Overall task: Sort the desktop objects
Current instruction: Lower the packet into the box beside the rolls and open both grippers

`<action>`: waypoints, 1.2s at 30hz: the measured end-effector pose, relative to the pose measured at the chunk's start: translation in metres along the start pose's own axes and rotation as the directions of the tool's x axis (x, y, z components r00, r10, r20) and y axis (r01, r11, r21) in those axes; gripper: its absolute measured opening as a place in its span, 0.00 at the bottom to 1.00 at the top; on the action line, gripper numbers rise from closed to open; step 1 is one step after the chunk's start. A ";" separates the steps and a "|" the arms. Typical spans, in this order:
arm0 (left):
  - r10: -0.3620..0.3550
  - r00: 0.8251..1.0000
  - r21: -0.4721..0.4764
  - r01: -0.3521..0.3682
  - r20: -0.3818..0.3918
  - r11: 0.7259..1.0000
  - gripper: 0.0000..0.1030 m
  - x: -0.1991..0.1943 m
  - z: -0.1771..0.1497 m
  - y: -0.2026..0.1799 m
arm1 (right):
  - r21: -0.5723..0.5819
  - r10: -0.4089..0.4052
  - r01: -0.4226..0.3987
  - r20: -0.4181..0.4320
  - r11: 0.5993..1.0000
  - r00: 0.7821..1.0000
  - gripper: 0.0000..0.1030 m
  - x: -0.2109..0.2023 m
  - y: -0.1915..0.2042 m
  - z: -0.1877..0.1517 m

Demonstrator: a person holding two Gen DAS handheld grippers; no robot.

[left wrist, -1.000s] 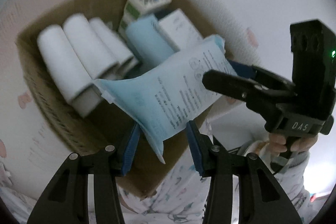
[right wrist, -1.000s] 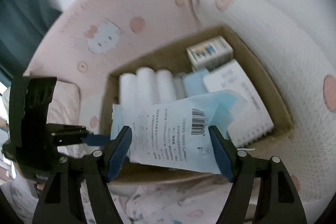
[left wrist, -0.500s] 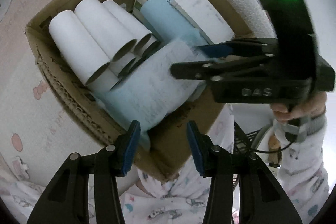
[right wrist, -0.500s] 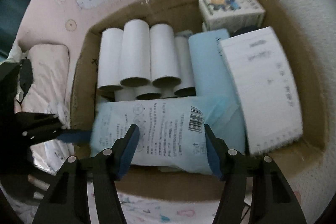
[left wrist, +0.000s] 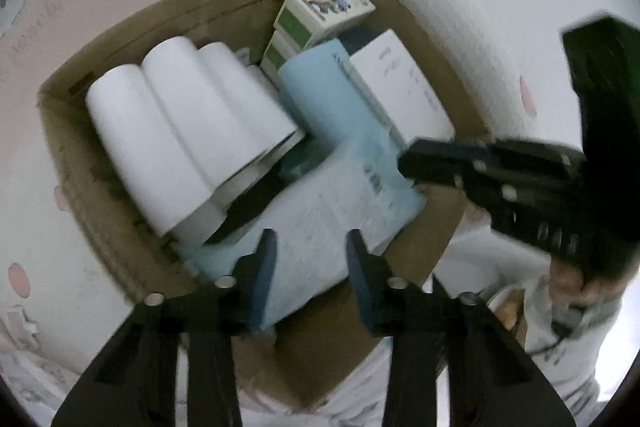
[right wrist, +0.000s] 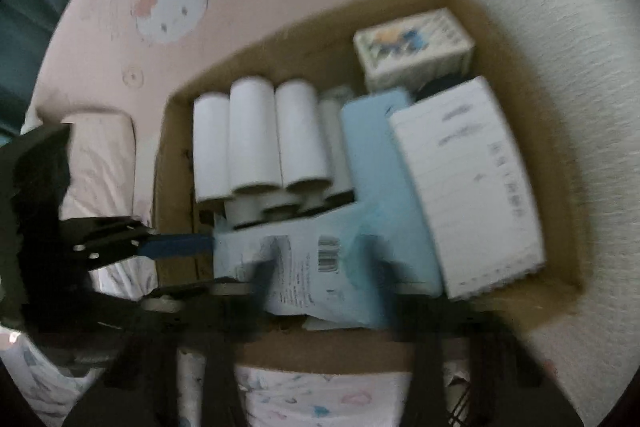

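Seemingly from above, the left wrist view looks into the open brown cardboard box (left wrist: 120, 239), the landmark for everything else. Inside it, along its left side, lie three clearly visible white paper tubes (left wrist: 160, 147), with more tube ends underneath that I cannot count. At its far end stand two stacked small printed cartons (left wrist: 320, 11). Beside them lie a pale blue flat pack (left wrist: 324, 99) and a white rectangular box with printed text (left wrist: 400, 83). The light blue printed plastic pouch (left wrist: 332, 211) lies slanted at the box's near side. The left gripper (left wrist: 312, 267) hangs over the pouch with its jaws set apart, one on either side; whether they press it cannot be told. The right gripper (left wrist: 460, 163) reaches in from the box's right edge, its tip at the pouch's corner. Only this view shows the person's hand (left wrist: 576, 279) on its handle.

The right wrist view alone shows the pouch's barcode and the pink cartoon-print bedding (right wrist: 180, 7) beyond the box. Four tubes lie side by side on top. The right gripper's own jaws are blurred, spread wide around the pouch.
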State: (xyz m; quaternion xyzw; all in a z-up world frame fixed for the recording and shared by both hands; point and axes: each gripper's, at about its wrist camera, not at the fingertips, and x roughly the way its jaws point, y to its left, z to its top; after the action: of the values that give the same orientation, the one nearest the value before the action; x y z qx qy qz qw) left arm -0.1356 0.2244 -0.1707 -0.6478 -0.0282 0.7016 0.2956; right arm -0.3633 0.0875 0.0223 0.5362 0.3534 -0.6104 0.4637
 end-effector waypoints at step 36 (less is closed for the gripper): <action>0.046 0.993 -0.121 -0.032 0.112 0.992 0.05 -0.044 0.030 0.035 | 0.091 -0.097 0.145 -0.405 0.985 0.909 0.11 0.108 0.040 0.012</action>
State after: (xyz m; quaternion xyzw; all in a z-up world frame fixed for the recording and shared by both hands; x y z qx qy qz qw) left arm -0.1775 0.1864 -0.1412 -0.6233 -0.0742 0.7404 0.2405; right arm -0.3290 0.0436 -0.0793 0.6530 0.4361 -0.5358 0.3104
